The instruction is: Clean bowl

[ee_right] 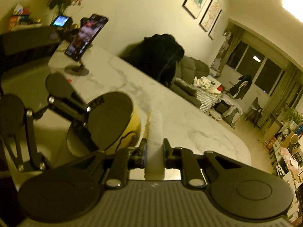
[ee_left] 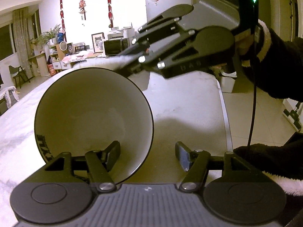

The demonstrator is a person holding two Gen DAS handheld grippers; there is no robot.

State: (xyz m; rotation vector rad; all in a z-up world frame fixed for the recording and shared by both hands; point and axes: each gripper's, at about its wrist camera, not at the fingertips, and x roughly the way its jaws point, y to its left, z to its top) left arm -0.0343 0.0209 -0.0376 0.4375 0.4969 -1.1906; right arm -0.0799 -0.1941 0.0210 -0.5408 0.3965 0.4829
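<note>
The bowl (ee_left: pixel 90 113) is white inside with a black rim and is tipped on its side, its mouth towards the left wrist camera. My left gripper (ee_left: pixel 147 156) is open and wide. Its left finger (ee_left: pixel 111 154) is inside the bowl, its right finger is outside, and the rim passes between them. My right gripper (ee_left: pixel 126 61) hovers just above the bowl's far rim, shut on a white wipe (ee_right: pixel 155 130). In the right wrist view my right gripper (ee_right: pixel 154 145) has the bowl's yellow outside and dark base (ee_right: pixel 113 121) to the left of its fingers.
A white marble table (ee_left: pixel 189 113) lies under everything, with its right edge close by. A phone on a stand (ee_right: pixel 85 36) sits at the far end. A black coat (ee_right: pixel 159 56) hangs beyond the table. A grey bin (ee_left: pixel 228 81) stands on the floor. A black fuzzy sleeve (ee_left: pixel 274 62) holds the right gripper.
</note>
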